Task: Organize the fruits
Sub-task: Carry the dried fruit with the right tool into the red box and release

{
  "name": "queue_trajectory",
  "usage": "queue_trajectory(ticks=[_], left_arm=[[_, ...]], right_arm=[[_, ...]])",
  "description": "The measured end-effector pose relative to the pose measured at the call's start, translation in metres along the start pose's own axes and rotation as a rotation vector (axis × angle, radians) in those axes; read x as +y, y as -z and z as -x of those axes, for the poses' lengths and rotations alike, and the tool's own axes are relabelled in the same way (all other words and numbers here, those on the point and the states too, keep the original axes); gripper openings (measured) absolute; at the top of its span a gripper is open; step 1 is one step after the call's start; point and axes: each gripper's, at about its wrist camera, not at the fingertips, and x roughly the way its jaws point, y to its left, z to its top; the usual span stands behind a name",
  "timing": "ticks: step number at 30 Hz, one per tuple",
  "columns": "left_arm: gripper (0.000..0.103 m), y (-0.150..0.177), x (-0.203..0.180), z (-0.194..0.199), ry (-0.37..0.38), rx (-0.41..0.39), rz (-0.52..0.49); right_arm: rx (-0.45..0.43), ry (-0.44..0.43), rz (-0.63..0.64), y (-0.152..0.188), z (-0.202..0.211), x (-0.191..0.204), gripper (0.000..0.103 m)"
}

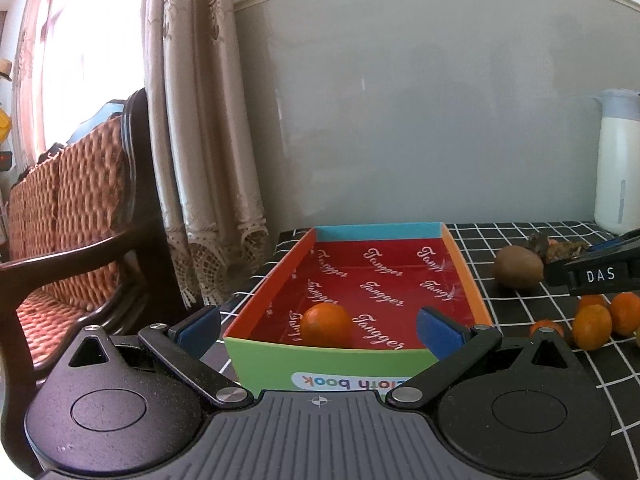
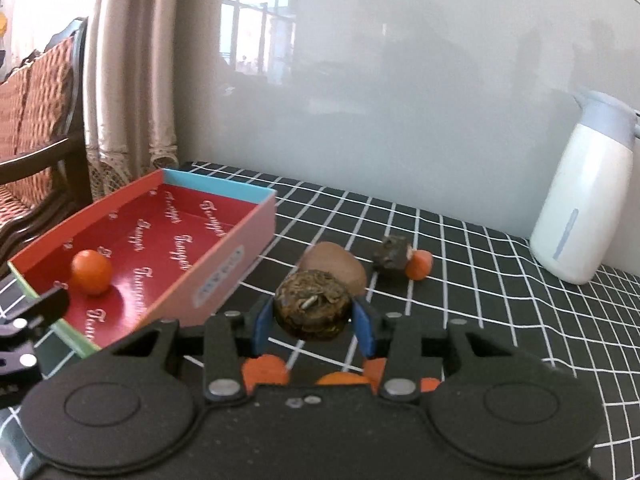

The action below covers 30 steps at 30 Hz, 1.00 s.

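one orange [image 1: 326, 325] in box [image 1: 330, 367]; roughly five oranges [image 1: 592, 327] outside.

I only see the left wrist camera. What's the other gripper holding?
Observer: The right gripper has its fingers shut on a dark brown, lumpy round thing, one pad on each side.
Child: Is it over the box yet?
Observer: Not yet. It hangs above the checked tablecloth, with the box off to its left in that view.
Child: What colour is the box's outside there?
Observer: Pink, with a pale label on it.
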Motion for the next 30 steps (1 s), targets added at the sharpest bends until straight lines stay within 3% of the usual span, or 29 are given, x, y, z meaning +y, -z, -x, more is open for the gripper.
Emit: queue_trajectory(ticks=[16, 30], left_arm=[[0.103, 0.008, 0.041, -0.007, -0.08, 0.016, 0.026], [0.103, 0.017, 0.078, -0.011, -0.139, 0.033, 0.043]], right_arm=[[-0.082, -0.177, 0.065, -0.017, 0.007, 0.072, 0.04], [-0.016, -0.219, 0.08, -0.014, -0.023, 0.113, 0.042]])
